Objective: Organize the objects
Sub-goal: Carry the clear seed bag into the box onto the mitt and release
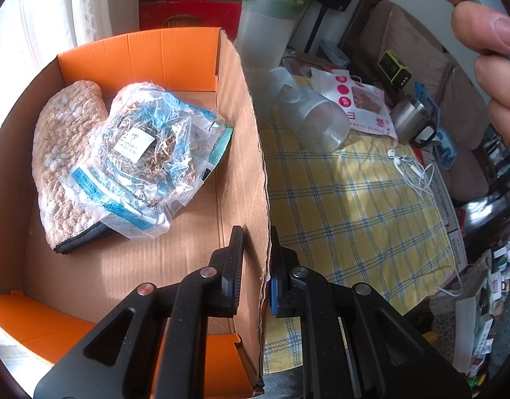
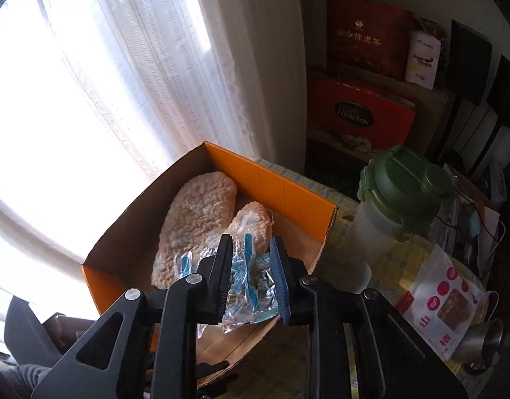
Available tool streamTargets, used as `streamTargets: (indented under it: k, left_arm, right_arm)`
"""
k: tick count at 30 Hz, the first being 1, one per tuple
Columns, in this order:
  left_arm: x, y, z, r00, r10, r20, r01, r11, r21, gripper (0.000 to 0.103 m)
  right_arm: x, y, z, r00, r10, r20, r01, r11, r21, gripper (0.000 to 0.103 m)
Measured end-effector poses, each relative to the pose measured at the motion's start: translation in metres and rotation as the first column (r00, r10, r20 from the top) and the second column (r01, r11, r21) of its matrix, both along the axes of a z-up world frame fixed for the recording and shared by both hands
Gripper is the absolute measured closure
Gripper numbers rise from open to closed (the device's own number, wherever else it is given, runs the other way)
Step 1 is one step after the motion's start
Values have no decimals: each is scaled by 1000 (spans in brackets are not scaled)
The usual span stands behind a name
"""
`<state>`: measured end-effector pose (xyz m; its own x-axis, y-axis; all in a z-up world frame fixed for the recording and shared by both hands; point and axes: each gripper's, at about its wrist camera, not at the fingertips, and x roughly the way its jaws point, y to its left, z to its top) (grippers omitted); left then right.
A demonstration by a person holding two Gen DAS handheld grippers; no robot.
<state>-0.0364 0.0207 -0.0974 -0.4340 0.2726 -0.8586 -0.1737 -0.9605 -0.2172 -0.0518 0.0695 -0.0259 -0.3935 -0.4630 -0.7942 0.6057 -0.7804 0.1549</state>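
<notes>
With the left gripper (image 1: 256,259) pinching the cardboard box (image 1: 251,153) wall steady, the right gripper (image 2: 250,266), spread over the plastic packet (image 1: 148,159) seemingly already resting inside, should lift straight clear without snagging it

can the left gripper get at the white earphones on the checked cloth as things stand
Probably not yet. The left gripper is shut on the cardboard box wall, so it would have to let go first. Beyond that, the cloth between it and the earphones looks bare.
</notes>
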Motion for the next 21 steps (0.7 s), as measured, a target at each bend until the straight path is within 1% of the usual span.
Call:
streamTargets:
  k: [4, 11, 13, 15, 19, 21]
  left_arm:
    - [0, 0, 0, 1000, 1, 1, -1, 1000, 1, 91]
    - [0, 2, -1, 1000, -2, 1, 2, 1000, -3, 91]
    - [0, 2, -1, 1000, -3, 2, 3, 1000, -6, 91]
    - [-1, 3, -1, 1000, -3, 2, 3, 1000, -10, 91]
    - [-1, 3, -1, 1000, -3, 3, 3, 1000, -9, 91]
    - [-1, 3, -1, 1000, -2, 3, 2, 1000, -8, 91]
  right_arm:
    - [-3, 27, 7, 998, -55, -24, 55, 998, 12, 79]
    - [-13, 95, 17, 981, -184, -55, 186, 982, 38, 71]
    - [-17, 114, 17, 973, -222, -61, 225, 973, 51, 67]
    - [-19, 132, 17, 963, -259, -71, 263, 963, 63, 58]
    - [-24, 162, 12, 945, -318, -72, 323, 943, 82, 48]
    - [-25, 175, 8, 936, -344, -72, 350, 932, 94, 39]
